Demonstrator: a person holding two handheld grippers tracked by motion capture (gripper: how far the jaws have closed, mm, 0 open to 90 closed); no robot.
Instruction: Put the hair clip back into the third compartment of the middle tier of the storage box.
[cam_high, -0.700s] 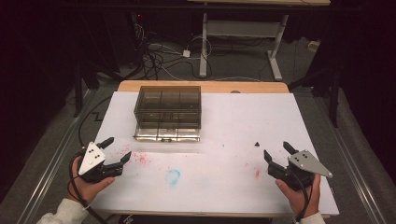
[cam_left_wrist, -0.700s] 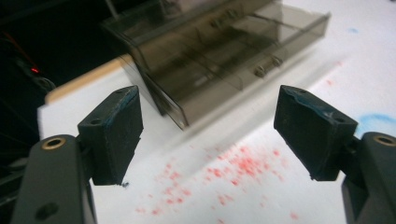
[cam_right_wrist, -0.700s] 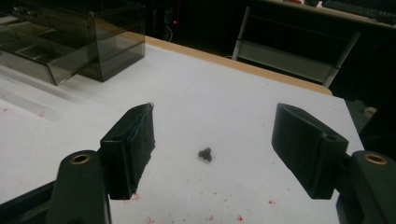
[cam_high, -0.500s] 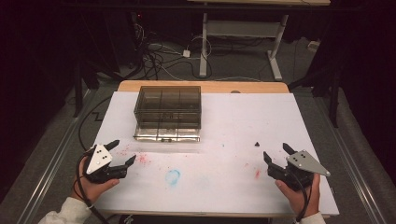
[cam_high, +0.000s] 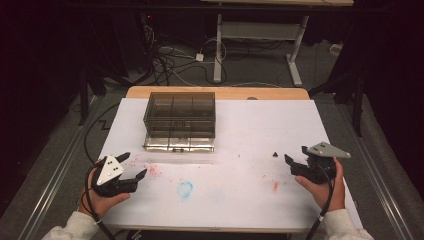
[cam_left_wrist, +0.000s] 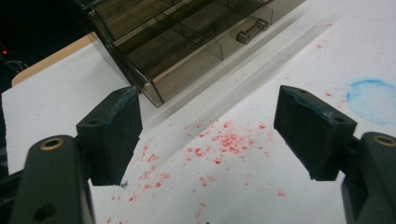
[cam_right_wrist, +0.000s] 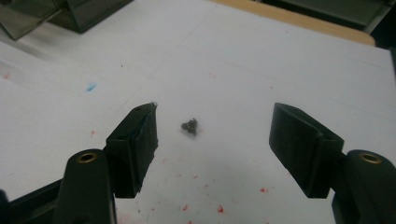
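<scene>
Item: left gripper (cam_high: 134, 171), jaws spread, empty; now lower left of the high view, dropped nearer the frame's bottom edge than 0.7 s ago.

Item: right gripper (cam_high: 296, 160), spread, shifted up toward the small dark object (cam_high: 274, 154) at centre right; we judge a pickup imminent.

Item: drawer box (cam_high: 180, 120), upper centre, unmoved.

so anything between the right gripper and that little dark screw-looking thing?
Nothing visible. The small dark piece lies alone on the white paper, just ahead of the open right gripper and roughly between its fingers. The drawer box sits far off.
</scene>
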